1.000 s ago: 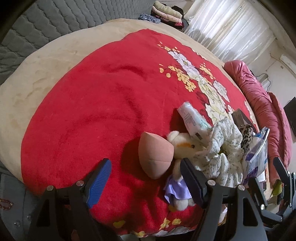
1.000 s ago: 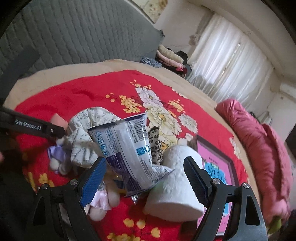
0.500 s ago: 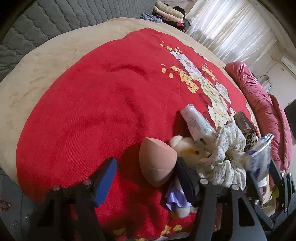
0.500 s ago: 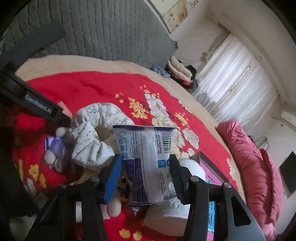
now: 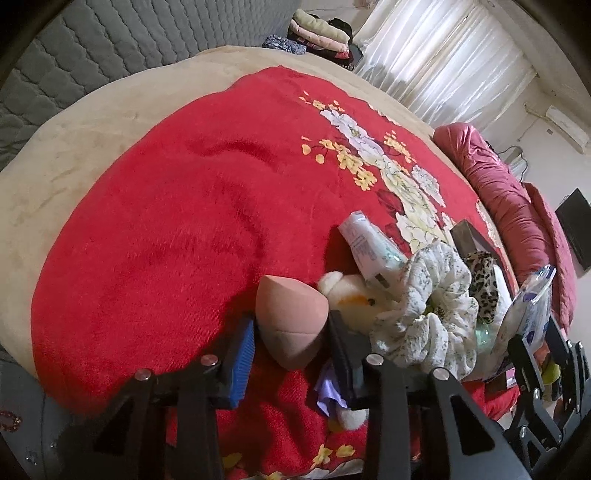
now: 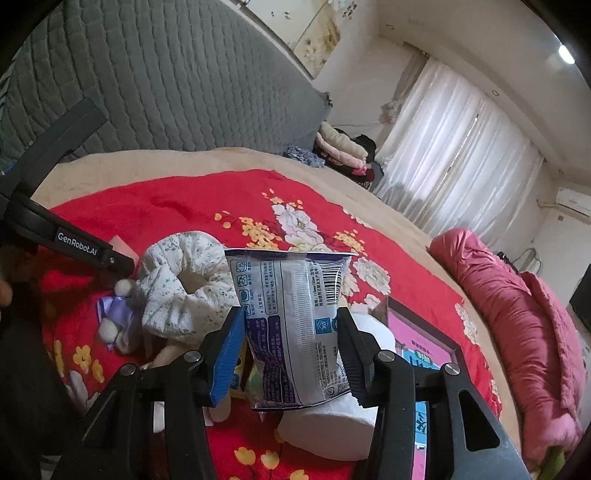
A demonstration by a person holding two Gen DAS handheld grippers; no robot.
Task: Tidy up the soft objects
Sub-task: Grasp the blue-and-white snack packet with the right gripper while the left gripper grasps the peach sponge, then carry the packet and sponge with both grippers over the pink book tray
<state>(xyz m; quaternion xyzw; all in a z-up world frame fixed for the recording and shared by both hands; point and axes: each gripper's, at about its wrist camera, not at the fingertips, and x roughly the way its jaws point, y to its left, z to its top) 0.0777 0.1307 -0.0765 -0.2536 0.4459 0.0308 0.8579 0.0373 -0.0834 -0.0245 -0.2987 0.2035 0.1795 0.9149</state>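
Note:
My left gripper (image 5: 291,338) is shut on a pink egg-shaped sponge (image 5: 290,325) that rests on the red floral blanket (image 5: 166,221). My right gripper (image 6: 290,341) is shut on a white and blue tissue pack (image 6: 291,325) and holds it upright above the pile. The pack also shows in the left wrist view (image 5: 528,310). Beside the sponge lie a small white plush toy (image 5: 347,291), a white floral scrunchie (image 5: 432,310) (image 6: 184,284), a leopard scrunchie (image 5: 484,280) and a white tube (image 5: 365,243).
A white paper roll (image 6: 332,428) and a pink framed box (image 6: 424,347) lie under the right gripper. A rolled pink quilt (image 6: 517,321) lies along the bed's right side. A grey quilted headboard (image 6: 166,85) and folded clothes (image 5: 321,33) stand at the back.
My left gripper has closed on the pink sponge. My right gripper has closed on the tissue pack and lifted it upright.

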